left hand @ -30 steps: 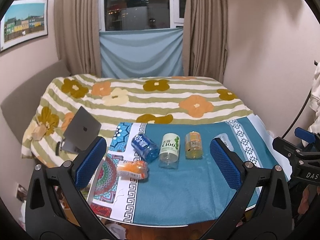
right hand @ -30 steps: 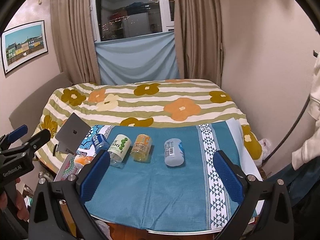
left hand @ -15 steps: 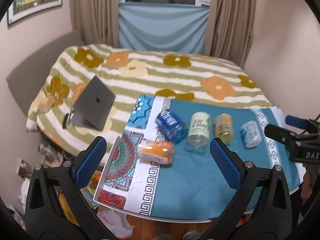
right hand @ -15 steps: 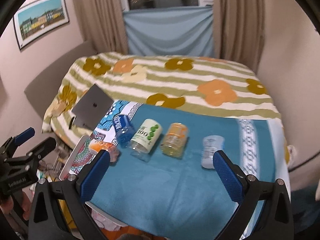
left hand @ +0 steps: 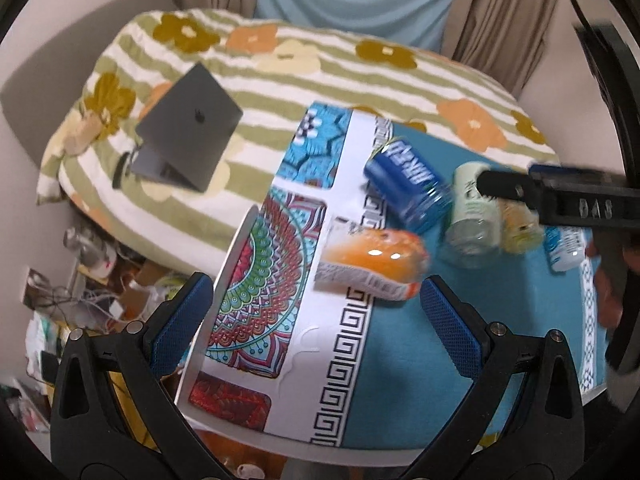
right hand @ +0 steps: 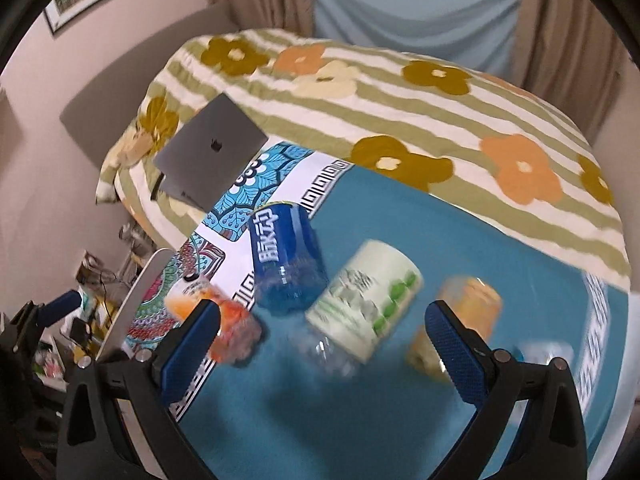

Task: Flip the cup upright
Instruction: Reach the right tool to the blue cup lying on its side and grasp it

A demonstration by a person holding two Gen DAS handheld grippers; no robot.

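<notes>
Several cups lie on their sides in a row on the teal cloth: an orange cup [left hand: 372,262] at the left, then a blue cup [left hand: 408,186], a pale green-labelled cup [left hand: 472,208], a yellow-orange cup [left hand: 520,224] and a white-blue cup [left hand: 564,246]. My left gripper [left hand: 316,320] is open, just in front of the orange cup. My right gripper [right hand: 320,344] is open, close above the green-labelled cup [right hand: 364,300], with the blue cup [right hand: 284,256] and the orange cup [right hand: 216,316] to its left and the yellow-orange cup [right hand: 460,320] to its right. The right gripper also shows in the left wrist view [left hand: 560,196].
The table [left hand: 280,436] carries a patterned cloth, and its left edge is near the orange cup. A bed with a flowered striped cover [right hand: 380,92] lies behind, with a grey laptop [left hand: 188,128] on it. Clutter sits on the floor at the left [left hand: 92,272].
Both grippers have moved down and closer to the cups. The left one now faces the orange cup, the right one the green-labelled cup. Both stay open.
</notes>
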